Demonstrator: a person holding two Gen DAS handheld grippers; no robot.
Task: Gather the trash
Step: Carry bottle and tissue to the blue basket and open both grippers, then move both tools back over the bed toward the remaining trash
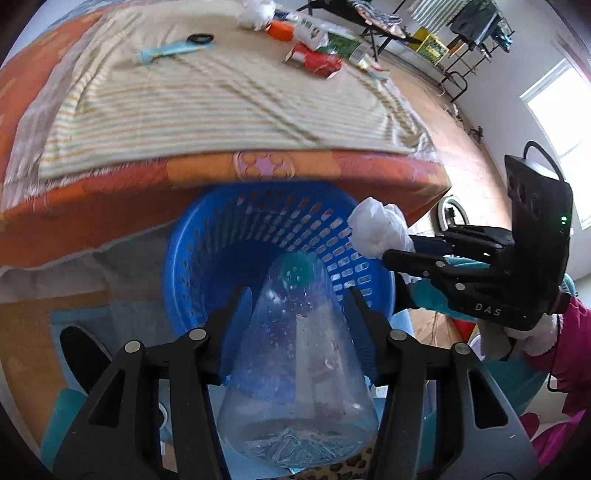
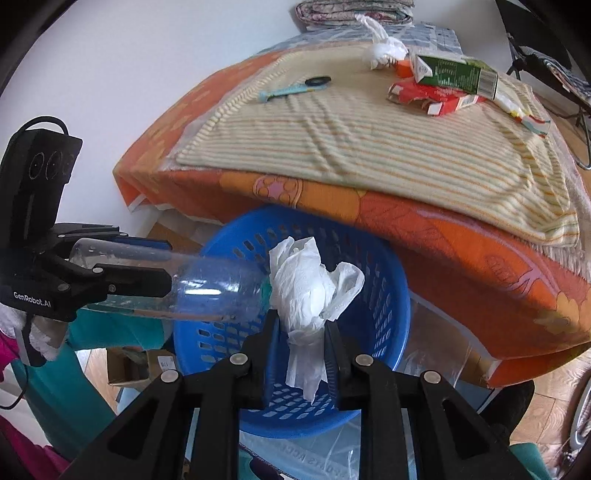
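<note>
My left gripper (image 1: 297,295) is shut on a clear plastic bottle (image 1: 299,354) with a teal cap, held over the blue perforated basket (image 1: 207,251). In the right wrist view the left gripper (image 2: 166,264) holds the bottle (image 2: 207,284) with its neck pointing into the basket (image 2: 388,295). My right gripper (image 2: 301,321) is shut on a crumpled white tissue (image 2: 310,284) above the basket. In the left wrist view the right gripper (image 1: 397,247) holds the tissue (image 1: 376,232) at the basket's right rim.
A bed with a striped cloth (image 1: 207,103) lies behind the basket. On it are a red carton (image 2: 436,98), a green carton (image 2: 458,74), a white tissue wad (image 2: 384,48) and a light-blue tool (image 2: 291,88). A clothes rack (image 1: 458,33) stands far right.
</note>
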